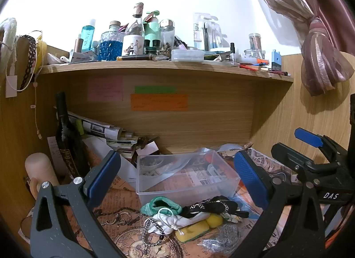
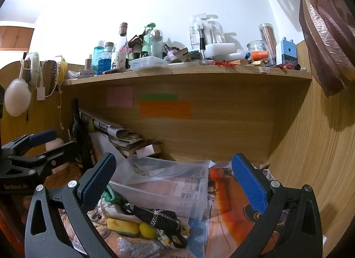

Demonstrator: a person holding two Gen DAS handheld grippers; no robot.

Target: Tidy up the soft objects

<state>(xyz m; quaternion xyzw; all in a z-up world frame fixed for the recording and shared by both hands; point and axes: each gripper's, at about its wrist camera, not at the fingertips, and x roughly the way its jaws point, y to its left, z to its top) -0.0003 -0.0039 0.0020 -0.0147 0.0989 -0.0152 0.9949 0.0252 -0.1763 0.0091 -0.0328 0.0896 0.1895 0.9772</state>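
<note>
A wooden shelf (image 1: 155,67) is crowded with bottles, among them a blue-filled glass bottle (image 1: 110,46) and a mint pump bottle (image 1: 152,29). Pink (image 1: 105,88), green (image 1: 155,89) and orange (image 1: 159,102) sticky notes are stuck to the back panel below it. A dark wine bottle (image 1: 66,138) is stood at the far left of the desk (image 1: 124,233), beside stacked newspapers (image 1: 106,133). A tied-back curtain (image 1: 319,58) is hung at the right.

sticky notes (image 1: 155,102): writing illegible | curtain (image 1: 319,42): cut off at frame edge
</note>
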